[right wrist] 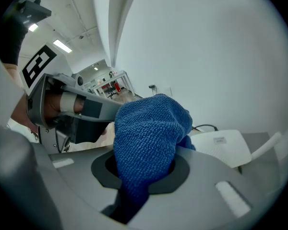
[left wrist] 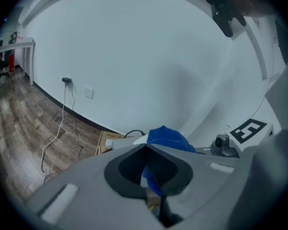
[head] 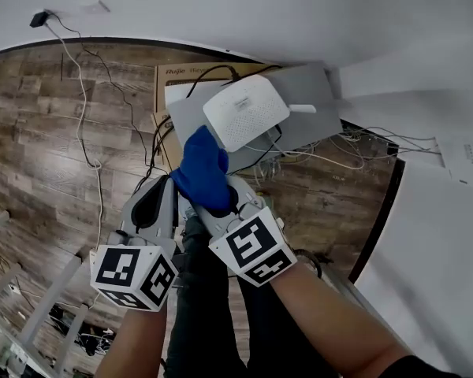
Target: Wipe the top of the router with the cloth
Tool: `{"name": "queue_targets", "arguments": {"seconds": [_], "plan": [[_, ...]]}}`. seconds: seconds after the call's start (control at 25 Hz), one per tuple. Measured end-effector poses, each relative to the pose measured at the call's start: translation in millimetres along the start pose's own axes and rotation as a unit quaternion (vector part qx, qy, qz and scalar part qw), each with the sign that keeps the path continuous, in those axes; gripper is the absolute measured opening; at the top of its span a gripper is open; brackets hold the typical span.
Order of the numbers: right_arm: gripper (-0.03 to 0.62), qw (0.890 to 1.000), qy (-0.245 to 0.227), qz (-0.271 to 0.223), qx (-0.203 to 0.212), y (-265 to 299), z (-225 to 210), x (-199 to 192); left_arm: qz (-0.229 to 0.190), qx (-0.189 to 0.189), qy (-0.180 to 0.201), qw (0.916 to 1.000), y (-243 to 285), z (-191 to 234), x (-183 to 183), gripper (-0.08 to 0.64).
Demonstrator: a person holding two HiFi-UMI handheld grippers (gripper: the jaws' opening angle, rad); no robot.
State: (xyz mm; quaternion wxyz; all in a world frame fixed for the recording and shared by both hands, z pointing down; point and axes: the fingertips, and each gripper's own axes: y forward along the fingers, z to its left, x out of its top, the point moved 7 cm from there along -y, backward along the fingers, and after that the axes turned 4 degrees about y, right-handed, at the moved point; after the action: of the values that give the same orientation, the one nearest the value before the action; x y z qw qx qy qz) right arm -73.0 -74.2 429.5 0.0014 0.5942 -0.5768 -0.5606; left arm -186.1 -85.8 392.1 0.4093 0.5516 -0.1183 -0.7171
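While the right gripper (head: 221, 209) is clamping its jaws on the blue cloth (head: 203, 170), the cloth is bunching up out of them and reaching toward the white router (head: 246, 111). The cloth's far end is sitting at the router's near left corner, apparently touching its edge; its top is showing bare. The router is lying flat on a grey panel (head: 309, 93), with one short antenna sticking out to the right. The left gripper (head: 162, 199) is hanging just left of the cloth, jaws drawn together and gripping nothing; in the left gripper view the blue is only showing beyond them. A cardboard box (head: 181, 75) is standing on the floor behind the panel, on its left. Black and white cables (head: 85, 124) are trailing over the wood floor (head: 39, 148) to the left and bunching under the panel on the right. A white wall (head: 221, 6) is running along the far side.
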Motion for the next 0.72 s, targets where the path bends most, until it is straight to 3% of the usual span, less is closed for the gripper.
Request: {"name": "queue_targets", "arguments": {"seconds": [0.16,0.32,0.4,0.72], "plan": [[0.097,1.000,0.019,0.008,-0.023,43,-29,-42,0.024,-0.016,0.000,0.9996,35,15,-40,0.000],[0.095,0.999,-0.010,0.008,-0.035,62,-47,-51,0.029,-0.033,-0.014,0.9989,55,15,-62,0.000],[0.095,0.999,-0.029,0.015,-0.036,65,-45,-50,0.025,-0.035,-0.022,0.9988,55,15,-63,0.000],[0.095,0.998,-0.011,0.000,-0.064,35,-38,-32,0.018,-0.046,-0.009,0.9987,47,7,-39,0.000]]}}
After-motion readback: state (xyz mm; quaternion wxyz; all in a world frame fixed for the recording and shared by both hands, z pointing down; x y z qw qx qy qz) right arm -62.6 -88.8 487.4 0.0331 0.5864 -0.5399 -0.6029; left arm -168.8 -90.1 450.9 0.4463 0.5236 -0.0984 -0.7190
